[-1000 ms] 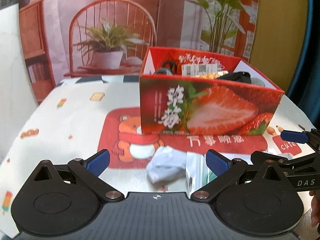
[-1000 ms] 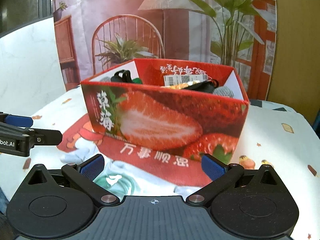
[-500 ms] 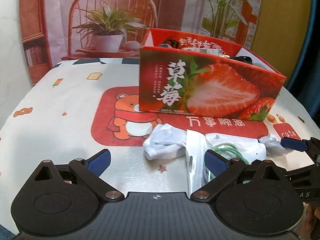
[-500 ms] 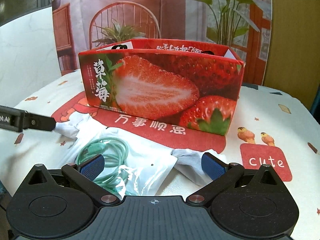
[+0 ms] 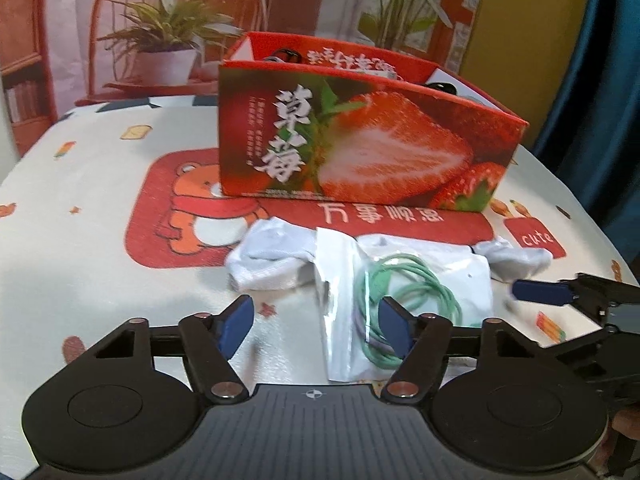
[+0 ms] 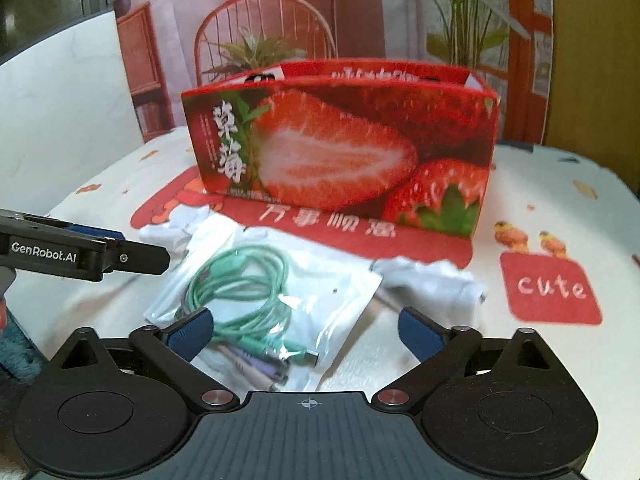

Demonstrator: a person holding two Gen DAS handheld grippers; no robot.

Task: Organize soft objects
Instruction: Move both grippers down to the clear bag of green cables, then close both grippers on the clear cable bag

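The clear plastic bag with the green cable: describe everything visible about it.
The clear plastic bag is a flat, glossy, crinkled pouch lying on the printed tablecloth before the red strawberry-printed cardboard box. Inside lies a coiled green cable with purple and green plugs. It overlaps white cloth pieces on both sides. No gripper grips it.

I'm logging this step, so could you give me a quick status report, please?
Left gripper and right gripper open, jaws just closing, nothing gripped. Bagged cable lies over white socks before strawberry box.

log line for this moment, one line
left gripper: open, closing, nothing gripped | right gripper: open, closing over cable bag | white socks: on table | strawberry box: behind
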